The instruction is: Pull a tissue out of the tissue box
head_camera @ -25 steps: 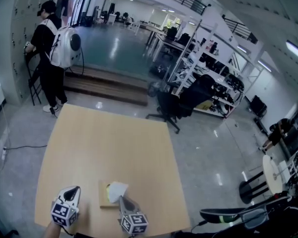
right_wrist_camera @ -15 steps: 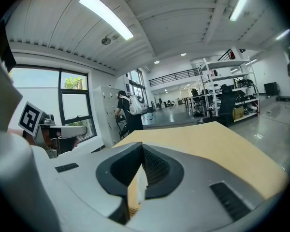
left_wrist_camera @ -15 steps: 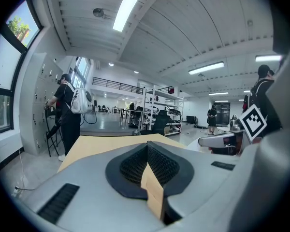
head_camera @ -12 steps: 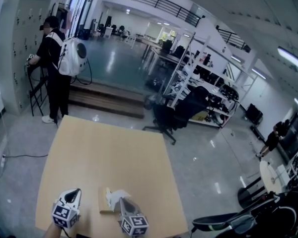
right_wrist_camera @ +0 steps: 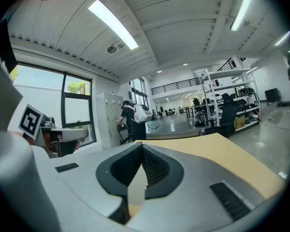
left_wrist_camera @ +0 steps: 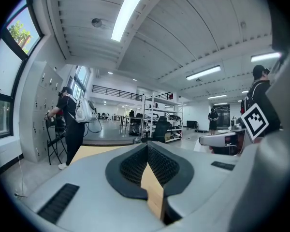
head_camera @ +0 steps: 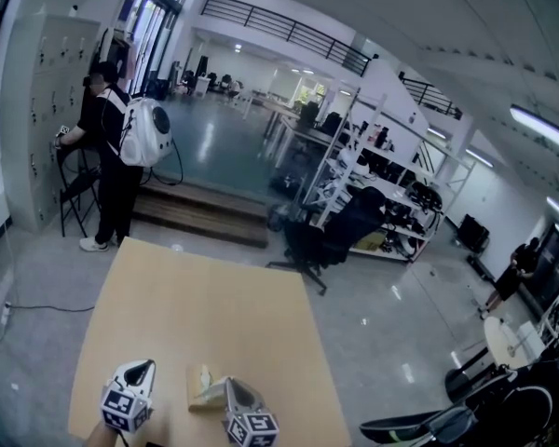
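Observation:
A low tan tissue box (head_camera: 208, 399) lies near the front edge of the wooden table (head_camera: 196, 296), with a pale tissue (head_camera: 204, 376) sticking up from its top. My left gripper (head_camera: 142, 369) hovers left of the box, its pads together and empty. My right gripper (head_camera: 231, 383) sits just right of the box, tip close to the tissue, with its jaws shut. In the left gripper view the left gripper (left_wrist_camera: 147, 146) shows only the table past its closed tip. The right gripper (right_wrist_camera: 142, 146) likewise shows nothing white between its pads. Neither gripper view shows the box.
A person with a white backpack (head_camera: 121, 156) stands at lockers beyond the table's far left corner, beside a folding chair (head_camera: 74, 189). A black office chair (head_camera: 321, 231) and metal shelving (head_camera: 382, 184) stand beyond the far right corner. A small round table (head_camera: 508, 343) is at the right.
The head view has tilted upward, so the box and both grippers sit lower in the picture. Both grippers have lifted slightly. Less of the tissue shows than before.

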`<state>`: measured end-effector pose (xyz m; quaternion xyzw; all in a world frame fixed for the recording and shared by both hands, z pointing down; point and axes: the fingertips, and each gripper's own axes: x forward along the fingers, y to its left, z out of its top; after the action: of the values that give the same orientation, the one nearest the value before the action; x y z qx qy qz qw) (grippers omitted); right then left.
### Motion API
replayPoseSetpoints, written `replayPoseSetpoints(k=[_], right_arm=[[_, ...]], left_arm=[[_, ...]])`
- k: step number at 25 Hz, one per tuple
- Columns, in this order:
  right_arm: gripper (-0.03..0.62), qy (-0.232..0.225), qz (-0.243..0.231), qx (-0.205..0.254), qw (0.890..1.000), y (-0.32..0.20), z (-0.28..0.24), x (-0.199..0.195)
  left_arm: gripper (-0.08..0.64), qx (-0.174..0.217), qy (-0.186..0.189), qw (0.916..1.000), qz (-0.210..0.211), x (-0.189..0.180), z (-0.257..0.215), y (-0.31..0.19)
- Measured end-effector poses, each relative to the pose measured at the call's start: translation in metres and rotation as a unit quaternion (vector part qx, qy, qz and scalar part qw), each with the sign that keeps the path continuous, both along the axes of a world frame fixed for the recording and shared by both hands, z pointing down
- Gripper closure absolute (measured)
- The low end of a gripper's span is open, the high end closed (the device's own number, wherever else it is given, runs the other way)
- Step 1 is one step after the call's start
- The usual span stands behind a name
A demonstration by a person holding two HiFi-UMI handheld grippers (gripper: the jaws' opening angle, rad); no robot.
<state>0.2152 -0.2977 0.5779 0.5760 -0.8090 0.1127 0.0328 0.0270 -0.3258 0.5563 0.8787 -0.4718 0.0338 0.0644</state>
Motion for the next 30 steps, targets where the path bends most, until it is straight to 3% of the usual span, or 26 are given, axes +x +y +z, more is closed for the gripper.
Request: replayPoseSetpoints(k=[12, 30], right_arm=[[0.592, -0.004, 0.003, 0.021, 1.000, 0.014, -0.018, -0.001], [0.592, 0.000, 0.002, 0.033, 0.999, 0.076, -0.033, 0.009]], left_arm=[[0.552, 0.015, 0.000, 0.9999, 0.004, -0.001, -0.005, 0.016], [0.552, 0.028, -0.018, 0.9994, -0.008, -0.005, -0.019, 0.076]])
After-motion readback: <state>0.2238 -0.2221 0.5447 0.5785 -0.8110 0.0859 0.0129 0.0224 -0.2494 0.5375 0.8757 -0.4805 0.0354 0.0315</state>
